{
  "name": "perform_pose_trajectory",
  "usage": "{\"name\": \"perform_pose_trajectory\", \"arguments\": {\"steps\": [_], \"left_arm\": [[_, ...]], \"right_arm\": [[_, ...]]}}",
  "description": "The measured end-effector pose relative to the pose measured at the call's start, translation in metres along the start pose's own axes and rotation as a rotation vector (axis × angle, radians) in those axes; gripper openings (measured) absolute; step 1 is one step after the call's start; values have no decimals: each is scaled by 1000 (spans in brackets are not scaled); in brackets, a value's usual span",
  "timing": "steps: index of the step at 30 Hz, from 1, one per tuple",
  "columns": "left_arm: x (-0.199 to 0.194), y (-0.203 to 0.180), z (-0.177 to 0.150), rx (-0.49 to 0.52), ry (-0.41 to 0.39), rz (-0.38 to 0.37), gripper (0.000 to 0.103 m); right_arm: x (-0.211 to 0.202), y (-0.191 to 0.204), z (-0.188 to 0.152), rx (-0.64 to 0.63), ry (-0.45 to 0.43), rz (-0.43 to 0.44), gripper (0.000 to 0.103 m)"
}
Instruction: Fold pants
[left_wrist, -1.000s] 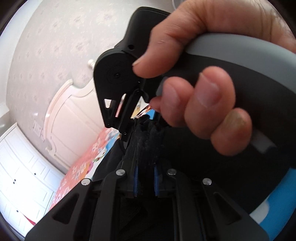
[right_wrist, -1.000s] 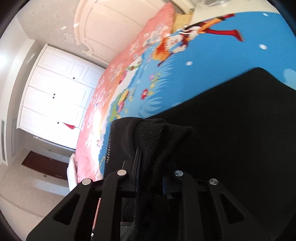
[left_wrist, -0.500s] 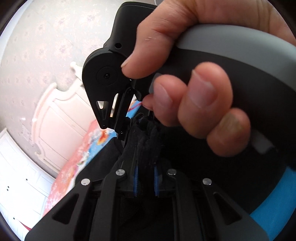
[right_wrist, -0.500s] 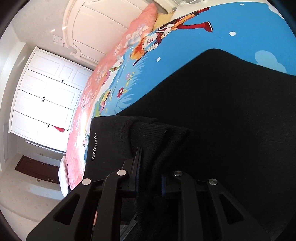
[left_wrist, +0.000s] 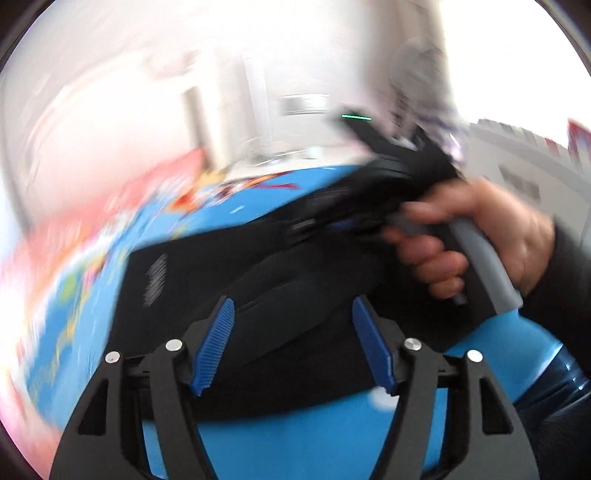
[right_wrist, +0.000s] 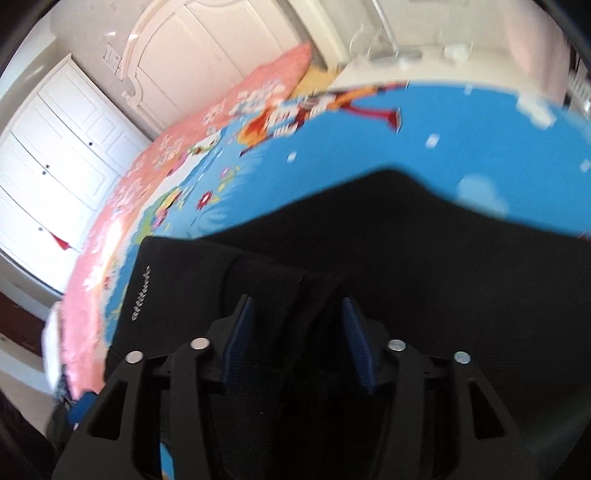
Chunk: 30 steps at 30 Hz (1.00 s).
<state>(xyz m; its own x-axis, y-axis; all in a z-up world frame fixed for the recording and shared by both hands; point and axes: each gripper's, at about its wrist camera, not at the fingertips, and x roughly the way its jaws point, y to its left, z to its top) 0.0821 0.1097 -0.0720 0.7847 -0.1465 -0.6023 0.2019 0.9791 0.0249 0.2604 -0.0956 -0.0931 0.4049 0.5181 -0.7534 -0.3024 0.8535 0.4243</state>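
Observation:
The black pants (left_wrist: 295, 295) lie folded on a blue cartoon bedspread (left_wrist: 295, 443). A line of white lettering (right_wrist: 141, 292) runs along their left edge. My left gripper (left_wrist: 291, 339) is open and empty above the near edge of the pants. My right gripper (right_wrist: 295, 332) is open, its blue pads on either side of a fold of the black cloth (right_wrist: 291, 291) that lies loose between them. In the left wrist view the right gripper (left_wrist: 369, 206), held in a hand (left_wrist: 480, 236), sits over the far right part of the pants. Both views are blurred by motion.
The bedspread (right_wrist: 332, 140) has a pink flowered part (right_wrist: 221, 110) on the left. White wardrobe doors (right_wrist: 62, 155) and a white headboard (right_wrist: 207, 55) stand behind the bed. A blue plastic thing (left_wrist: 554, 384) shows at the lower right of the left wrist view.
Both grippers have let go of the black cloth and opened. The left gripper has drawn back and swung, so the whole folded pants and the right hand are in its view.

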Motion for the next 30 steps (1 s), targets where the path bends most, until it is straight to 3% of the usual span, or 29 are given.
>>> {"name": "perform_pose_trajectory", "arguments": {"steps": [1, 3, 5, 7, 8, 10, 13, 14, 17, 20, 21, 22, 24, 26, 30], "left_arm": [[-13, 16, -4, -102, 12, 3, 57], [-33, 36, -6, -228, 24, 41, 57], [-33, 74, -7, -323, 52, 117, 59], [-30, 94, -11, -401, 93, 135, 72], [-32, 102, -16, -425, 91, 153, 78], [-35, 100, -8, -408, 52, 237, 99], [-34, 92, -2, -317, -40, 239, 101], [-31, 93, 1, -308, -45, 274, 101], [-32, 80, 0, -296, -21, 370, 101], [-29, 82, -5, -339, 8, 338, 100], [-23, 85, -6, -350, 27, 366, 95], [-14, 86, -10, -351, 47, 380, 80], [2, 87, -15, -344, 92, 346, 65], [14, 86, -28, -339, 143, 352, 61], [21, 79, -42, -307, 134, 364, 62]], "right_arm": [[-9, 2, 1, -16, -25, -10, 60], [-29, 13, 4, -65, -93, -72, 87], [-52, 40, 2, -193, -205, -200, 88], [-68, 71, -5, -300, -321, -341, 89], [-72, 81, -9, -314, -363, -382, 96], [-77, 97, -19, -336, -412, -361, 98], [-69, 114, -35, -350, -417, -280, 98], [-65, 118, -38, -357, -412, -267, 98], [-43, 125, -46, -323, -345, -309, 98], [-21, 125, -58, -271, -272, -270, 98], [-13, 124, -62, -278, -248, -275, 98], [-5, 128, -68, -295, -232, -287, 98], [5, 130, -77, -312, -209, -312, 98], [14, 128, -86, -321, -180, -341, 98], [34, 118, -94, -319, -107, -364, 98]]}}
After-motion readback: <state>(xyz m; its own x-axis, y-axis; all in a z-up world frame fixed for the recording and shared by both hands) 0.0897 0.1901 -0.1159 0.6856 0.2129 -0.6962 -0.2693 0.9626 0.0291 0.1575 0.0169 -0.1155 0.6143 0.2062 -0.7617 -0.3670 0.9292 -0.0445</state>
